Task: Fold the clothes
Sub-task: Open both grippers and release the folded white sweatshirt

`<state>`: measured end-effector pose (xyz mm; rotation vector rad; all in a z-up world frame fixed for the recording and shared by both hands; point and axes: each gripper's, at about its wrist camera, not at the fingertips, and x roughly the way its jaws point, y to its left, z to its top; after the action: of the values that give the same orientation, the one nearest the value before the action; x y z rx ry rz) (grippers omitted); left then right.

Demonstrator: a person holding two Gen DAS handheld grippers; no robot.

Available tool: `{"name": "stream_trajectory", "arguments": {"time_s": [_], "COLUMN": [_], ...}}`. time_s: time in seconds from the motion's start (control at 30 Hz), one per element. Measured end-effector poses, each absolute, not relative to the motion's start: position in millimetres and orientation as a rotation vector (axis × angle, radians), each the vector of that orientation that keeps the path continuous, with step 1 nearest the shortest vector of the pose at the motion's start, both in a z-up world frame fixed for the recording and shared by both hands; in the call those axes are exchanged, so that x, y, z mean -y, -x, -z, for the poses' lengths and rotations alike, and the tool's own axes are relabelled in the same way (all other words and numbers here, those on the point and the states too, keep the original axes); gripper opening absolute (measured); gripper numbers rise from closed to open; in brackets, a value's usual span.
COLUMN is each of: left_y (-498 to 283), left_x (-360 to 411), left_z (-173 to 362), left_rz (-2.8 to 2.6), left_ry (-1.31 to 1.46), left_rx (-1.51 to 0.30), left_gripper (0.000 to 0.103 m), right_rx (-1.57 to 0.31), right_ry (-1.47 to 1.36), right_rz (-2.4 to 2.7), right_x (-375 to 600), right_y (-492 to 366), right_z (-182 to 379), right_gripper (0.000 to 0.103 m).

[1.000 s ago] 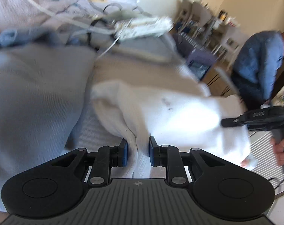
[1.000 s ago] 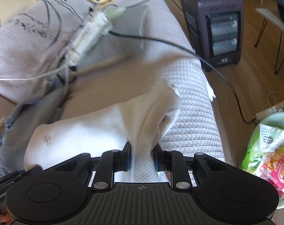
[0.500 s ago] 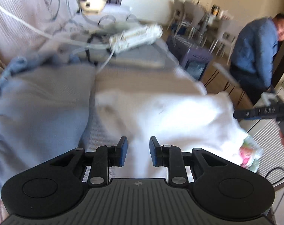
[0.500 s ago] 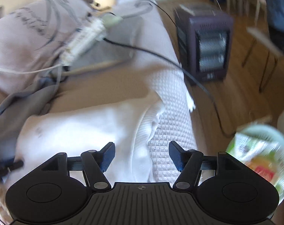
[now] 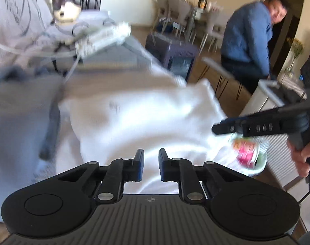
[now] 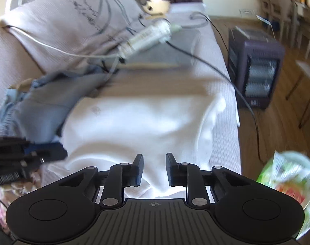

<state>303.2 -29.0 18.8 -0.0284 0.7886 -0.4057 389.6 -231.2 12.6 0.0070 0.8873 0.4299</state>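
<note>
My left gripper [image 5: 151,166] jaws have just been closing: narrow gap, white garment [image 5: 138,120] behind it, pinch not confirmable. My right gripper [image 6: 154,168] jaws also just closing, fold of the same garment [image 6: 138,126] runs between them; contact unclear. Garment lies spread on the sofa [image 6: 224,94], grey-blue cloth [image 6: 46,102] beside it. Small mark on the white fabric, unreadable. Right gripper's side lettering in left view blurred, roughly "DAS". Heater [image 6: 257,71] on floor, label illegible. Snack packet [image 6: 291,181] print blurred.

Home living room: covered sofa [image 6: 222,94], portable heater [image 6: 257,71], dining chairs [image 5: 175,12].
</note>
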Motion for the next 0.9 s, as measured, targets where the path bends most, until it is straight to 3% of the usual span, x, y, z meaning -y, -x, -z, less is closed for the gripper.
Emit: {"name": "stream_trajectory", "arguments": {"time_s": [0.27, 0.6, 0.67, 0.7, 0.73, 0.83, 0.9], "left_y": [-327, -329, -321, -314, -302, -260, -234], "left_x": [-4, 9, 10, 10, 9, 3, -11], "left_z": [40, 39, 27, 18, 9, -15, -27], "left_rz": [0.349, 0.307, 0.305, 0.314, 0.314, 0.282, 0.258], "left_ry": [0.110, 0.040, 0.060, 0.072, 0.071, -0.007, -0.009], "left_rx": [-0.922, -0.920, -0.937, -0.935, -0.913, -0.814, -0.753], "left_gripper": [0.008, 0.007, 0.018, 0.042, 0.056, 0.058, 0.062], "right_rx": [-0.971, -0.966, -0.977, -0.979, -0.970, -0.937, -0.917], "right_ry": [-0.021, 0.095, 0.092, 0.081, 0.062, 0.022, 0.017], "right_rz": [-0.307, -0.230, -0.219, -0.222, -0.243, -0.303, -0.339], "right_x": [249, 224, 221, 221, 223, 229, 231], "right_y": [-407, -405, -403, -400, -393, -369, -351], "right_z": [35, 41, 33, 28, 21, 3, -6], "right_gripper": [0.020, 0.022, 0.025, 0.026, 0.033, 0.047, 0.048]}}
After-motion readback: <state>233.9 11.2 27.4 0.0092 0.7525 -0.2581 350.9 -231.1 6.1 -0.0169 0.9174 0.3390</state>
